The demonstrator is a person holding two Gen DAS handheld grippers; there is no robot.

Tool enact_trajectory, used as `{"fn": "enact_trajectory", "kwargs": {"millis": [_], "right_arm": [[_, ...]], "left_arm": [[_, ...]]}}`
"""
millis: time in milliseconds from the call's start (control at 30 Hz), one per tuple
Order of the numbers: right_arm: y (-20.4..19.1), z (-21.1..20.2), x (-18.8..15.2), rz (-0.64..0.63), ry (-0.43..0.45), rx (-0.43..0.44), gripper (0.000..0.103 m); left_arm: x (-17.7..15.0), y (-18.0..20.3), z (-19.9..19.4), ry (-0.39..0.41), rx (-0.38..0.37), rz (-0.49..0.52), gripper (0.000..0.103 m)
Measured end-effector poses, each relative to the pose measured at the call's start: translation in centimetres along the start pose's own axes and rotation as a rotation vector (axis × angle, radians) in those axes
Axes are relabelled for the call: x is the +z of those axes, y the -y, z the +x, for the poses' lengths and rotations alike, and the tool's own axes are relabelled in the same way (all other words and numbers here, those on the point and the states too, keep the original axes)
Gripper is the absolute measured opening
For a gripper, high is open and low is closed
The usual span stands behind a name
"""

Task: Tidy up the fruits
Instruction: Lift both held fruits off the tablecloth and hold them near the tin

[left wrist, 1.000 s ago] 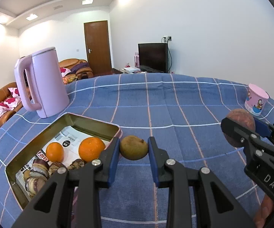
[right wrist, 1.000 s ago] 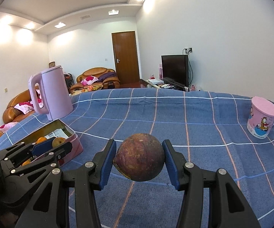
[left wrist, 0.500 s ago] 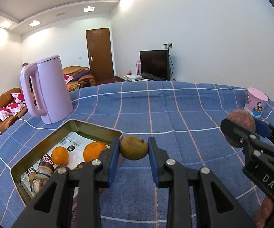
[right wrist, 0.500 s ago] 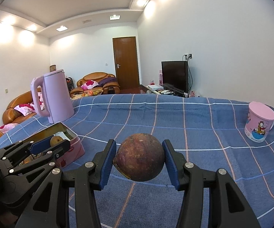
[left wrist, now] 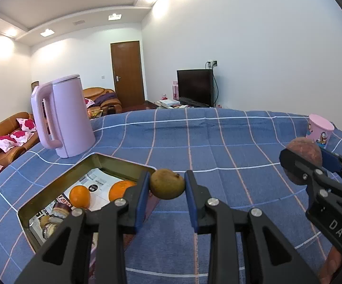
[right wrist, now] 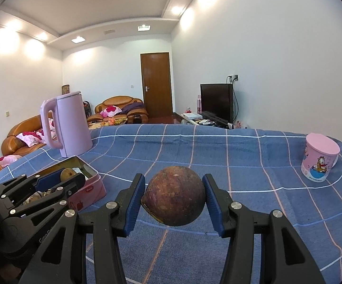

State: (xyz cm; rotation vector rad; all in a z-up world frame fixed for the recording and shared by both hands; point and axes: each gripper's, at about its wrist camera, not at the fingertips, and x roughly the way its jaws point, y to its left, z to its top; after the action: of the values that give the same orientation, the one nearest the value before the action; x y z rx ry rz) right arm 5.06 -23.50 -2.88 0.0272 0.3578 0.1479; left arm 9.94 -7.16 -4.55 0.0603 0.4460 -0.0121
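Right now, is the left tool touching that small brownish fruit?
Touching. The left wrist view shows both blue pads of the left tool pressed against the sides of the small brownish fruit, which is held clear above the tablecloth.

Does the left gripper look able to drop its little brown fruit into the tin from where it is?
Probably yes. The left gripper holds the brown fruit right at the near edge of the open tin, with nothing between them. The oranges leave bare room inside.
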Motion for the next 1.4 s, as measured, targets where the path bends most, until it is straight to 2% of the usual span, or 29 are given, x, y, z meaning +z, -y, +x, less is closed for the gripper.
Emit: {"fn": "enact_trajectory", "kwargs": {"millis": [933,1400], "right_arm": [[-0.9,-2.2,-0.4,-0.03,0.084,-0.033,0.052],[-0.9,-2.1,-0.3,-0.034,0.076,-0.036,0.052]], "left_arm": [[-0.3,-0.3,-1.7,0.082,0.016,-0.009,0.031],[-0.4,-0.9,-1.8,0.059,0.005,-0.008,0.031]]}}
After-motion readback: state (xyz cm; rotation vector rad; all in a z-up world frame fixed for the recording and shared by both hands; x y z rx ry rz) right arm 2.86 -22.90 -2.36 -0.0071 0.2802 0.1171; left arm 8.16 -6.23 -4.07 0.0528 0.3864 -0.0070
